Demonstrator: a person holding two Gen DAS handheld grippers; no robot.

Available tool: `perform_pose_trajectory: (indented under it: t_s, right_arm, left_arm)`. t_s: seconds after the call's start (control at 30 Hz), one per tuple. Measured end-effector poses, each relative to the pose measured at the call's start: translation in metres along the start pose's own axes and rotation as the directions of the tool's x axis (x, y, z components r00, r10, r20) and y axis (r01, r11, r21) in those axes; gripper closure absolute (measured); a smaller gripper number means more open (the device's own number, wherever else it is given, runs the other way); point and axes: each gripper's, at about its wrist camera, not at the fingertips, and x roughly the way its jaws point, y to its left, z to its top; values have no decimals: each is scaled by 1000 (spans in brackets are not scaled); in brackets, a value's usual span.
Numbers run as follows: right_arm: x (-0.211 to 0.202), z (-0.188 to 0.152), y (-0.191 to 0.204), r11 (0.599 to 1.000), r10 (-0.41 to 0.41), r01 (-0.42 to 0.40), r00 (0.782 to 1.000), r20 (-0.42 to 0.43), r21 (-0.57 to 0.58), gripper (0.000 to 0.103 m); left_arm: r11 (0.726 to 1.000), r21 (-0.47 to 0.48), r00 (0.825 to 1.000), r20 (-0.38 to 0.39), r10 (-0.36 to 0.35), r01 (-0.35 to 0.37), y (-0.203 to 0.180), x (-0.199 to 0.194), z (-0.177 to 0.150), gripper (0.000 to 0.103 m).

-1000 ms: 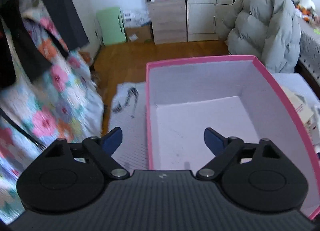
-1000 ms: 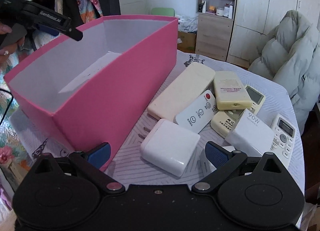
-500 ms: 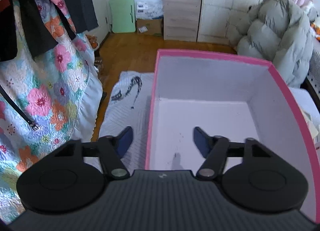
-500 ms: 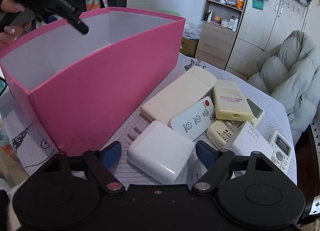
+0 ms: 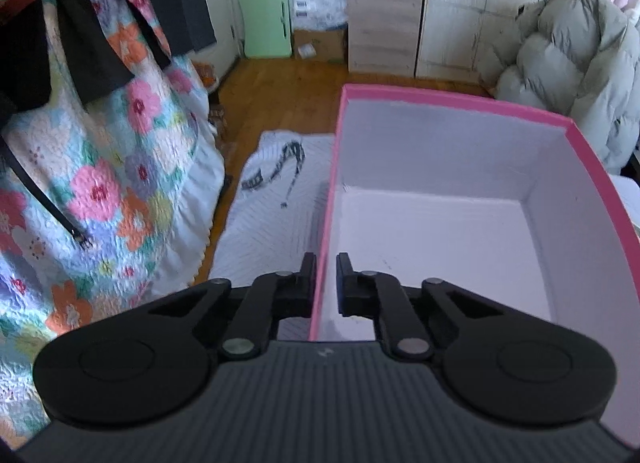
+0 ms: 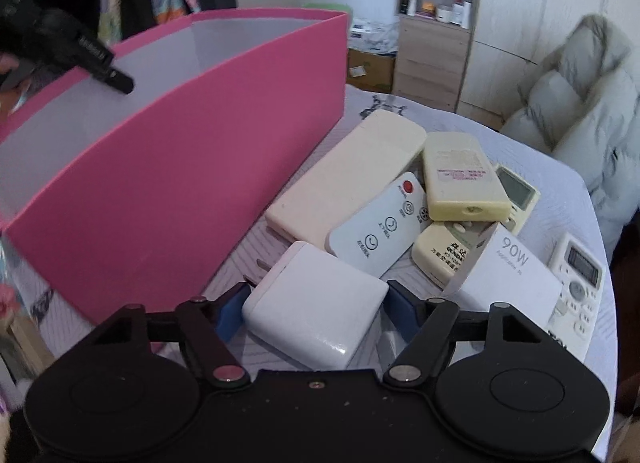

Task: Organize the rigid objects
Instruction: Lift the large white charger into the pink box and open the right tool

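- The left gripper is pinching the near wall of the pink box, one finger outside and one inside, jaws closed on the rim.
- The pink box is sitting on the white quilted table cover, filling the 9 to 12 o'clock part of the right wrist view.
- The right gripper is closing around the white charger, both blue pads touching its sides.
- The charger is lying at 6 o'clock, just beside the box.
- Remotes are lying in a heap at 2 o'clock, with a white 90W box overlapping one of them at 3 o'clock.
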Motion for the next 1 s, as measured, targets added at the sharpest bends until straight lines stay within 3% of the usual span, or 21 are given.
perform_pose_trajectory:
  t_s: [0.3, 0.47, 0.63, 0.73, 0.87, 1.0]
  right_arm:
    - [-25, 1, -11, 991, 5, -17, 996, 93, 129, 26]
    - [-53, 26, -9, 993, -18, -5, 982, 189, 120, 26]
    - [-85, 68, 6, 993, 72, -95, 959, 276, 69, 26]
    - [-87, 91, 19, 982, 173, -185, 953, 249, 28, 26]
    - [-60, 111, 42, 956, 290, -292, 950, 113, 5, 26]
    - [-21, 126, 65, 950, 305, -306, 952, -13, -61, 26]
  left_arm:
    - [1000, 6, 1000, 14, 15, -15, -1, -3, -1, 97]
    - [1000, 1, 1000, 15, 14, -14, 0, -3, 0, 97]
    - [1000, 1, 1000, 16, 14, -14, 0, -3, -1, 97]
    - [1000, -5, 1000, 18, 10, -10, 0, -4, -2, 97]
    - [1000, 2, 1000, 26, 9, -9, -2, -6, -3, 97]
    - [1000, 9, 1000, 23, 6, -7, -3, -6, -3, 97]
